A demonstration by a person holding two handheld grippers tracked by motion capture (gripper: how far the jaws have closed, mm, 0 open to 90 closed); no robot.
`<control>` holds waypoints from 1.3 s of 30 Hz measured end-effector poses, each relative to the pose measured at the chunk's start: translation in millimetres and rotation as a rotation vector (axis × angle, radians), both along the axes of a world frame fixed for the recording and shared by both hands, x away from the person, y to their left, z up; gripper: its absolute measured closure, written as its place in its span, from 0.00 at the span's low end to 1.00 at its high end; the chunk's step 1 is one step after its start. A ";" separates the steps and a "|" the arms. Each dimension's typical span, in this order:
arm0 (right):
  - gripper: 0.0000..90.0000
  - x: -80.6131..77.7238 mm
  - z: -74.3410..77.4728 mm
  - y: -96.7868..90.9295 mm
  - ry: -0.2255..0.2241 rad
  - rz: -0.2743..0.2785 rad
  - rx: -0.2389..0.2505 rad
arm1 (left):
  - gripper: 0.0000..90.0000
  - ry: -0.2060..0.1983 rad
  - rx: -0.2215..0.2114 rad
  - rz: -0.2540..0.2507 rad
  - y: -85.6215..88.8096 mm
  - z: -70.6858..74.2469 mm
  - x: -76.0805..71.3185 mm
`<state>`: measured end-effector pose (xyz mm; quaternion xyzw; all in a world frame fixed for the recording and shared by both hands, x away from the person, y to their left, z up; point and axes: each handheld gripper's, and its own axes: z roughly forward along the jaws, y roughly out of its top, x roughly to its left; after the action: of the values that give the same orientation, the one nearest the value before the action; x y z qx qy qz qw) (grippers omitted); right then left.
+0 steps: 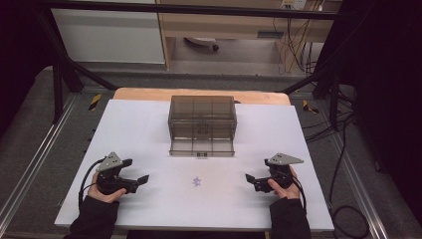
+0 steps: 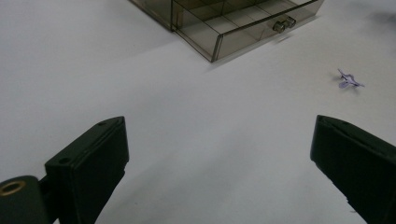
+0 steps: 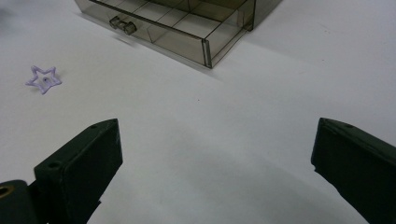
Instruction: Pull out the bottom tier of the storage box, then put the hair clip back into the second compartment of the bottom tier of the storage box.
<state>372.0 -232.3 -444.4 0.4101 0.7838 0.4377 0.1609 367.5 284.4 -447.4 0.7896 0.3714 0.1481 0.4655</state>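
A smoky clear plastic drawer box (image 1: pixel 202 124) stands at the middle back of the white table (image 1: pixel 149 124), its lower drawer (image 1: pixel 201 148) pulled out toward me, with a small knob (image 2: pixel 284 24) on its front. A tiny purple star-shaped piece (image 1: pixel 197 181) lies on the table in front of the drawer, between my hands; it shows as the purple star (image 3: pixel 43 79) in the right gripper view and as the star (image 2: pixel 349 80) in the left gripper view. My left gripper (image 1: pixel 136 172) rests at the near left, open and empty. My right gripper (image 1: pixel 258 172) rests at the near right, open and empty.
The drawer (image 3: pixel 187 28) is split into several compartments. A wooden board edge (image 1: pixel 149 93) shows behind the white sheet. Metal frame rails (image 1: pixel 30 164) run along both sides, with cables (image 1: pixel 343 149) on the floor at the right.
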 end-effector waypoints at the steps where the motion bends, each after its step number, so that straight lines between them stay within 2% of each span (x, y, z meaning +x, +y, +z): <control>1: 0.03 -0.4 -0.1 -0.7 0.000 0.000 0.003 | 0.04 0.000 0.001 0.000 -0.3 0.1 -0.1; 19: 0.03 -5.9 -0.9 -18.3 -0.002 -0.018 0.020 | 0.04 0.007 0.006 -0.019 -10.3 2.5 -2.2; 39: 0.02 -8.8 -1.3 -21.1 -0.009 -0.017 0.020 | 0.04 0.016 0.014 -0.038 -31.3 8.6 -4.6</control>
<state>363.3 -253.4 -445.7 0.4164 0.7752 0.4459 0.1640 362.9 253.1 -438.8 0.8008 0.3593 0.1353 0.4598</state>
